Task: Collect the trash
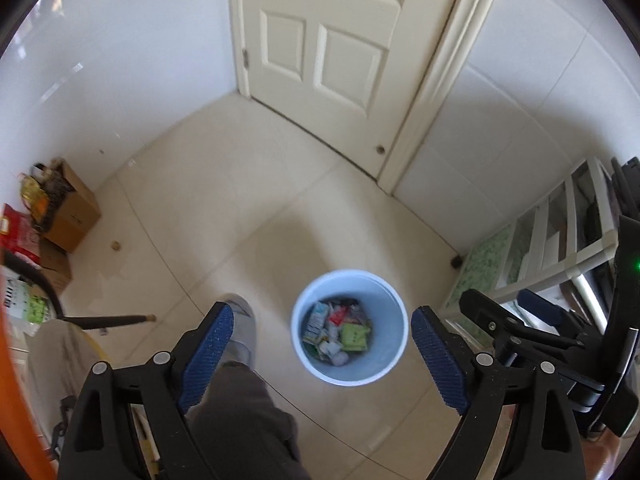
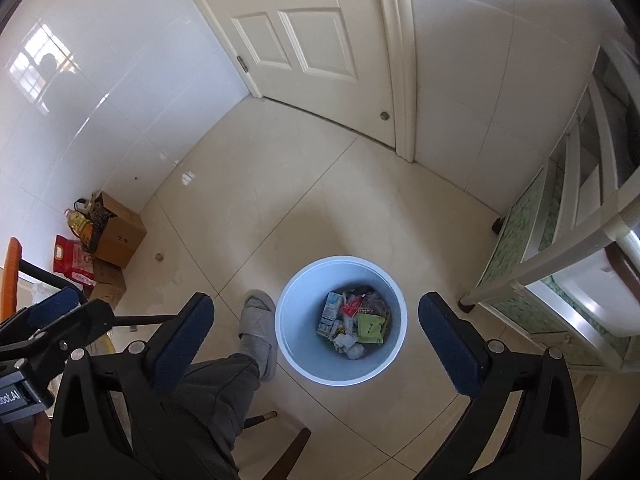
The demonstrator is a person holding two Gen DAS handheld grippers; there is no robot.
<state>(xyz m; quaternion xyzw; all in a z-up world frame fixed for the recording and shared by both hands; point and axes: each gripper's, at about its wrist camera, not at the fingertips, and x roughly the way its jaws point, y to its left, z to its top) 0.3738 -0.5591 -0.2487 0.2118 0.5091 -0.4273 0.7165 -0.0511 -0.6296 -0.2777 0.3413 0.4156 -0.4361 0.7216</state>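
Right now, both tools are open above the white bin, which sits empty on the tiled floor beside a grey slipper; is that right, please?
Not quite: the white bin is not empty. The right wrist view shows cartons and wrappers inside. The rest stands.

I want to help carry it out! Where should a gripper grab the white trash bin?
Probably the rim of the white trash bin, coming straight down from above, one finger inside the wall and one outside. It stands upright and open-topped, and looks too wide for the open right gripper to span.
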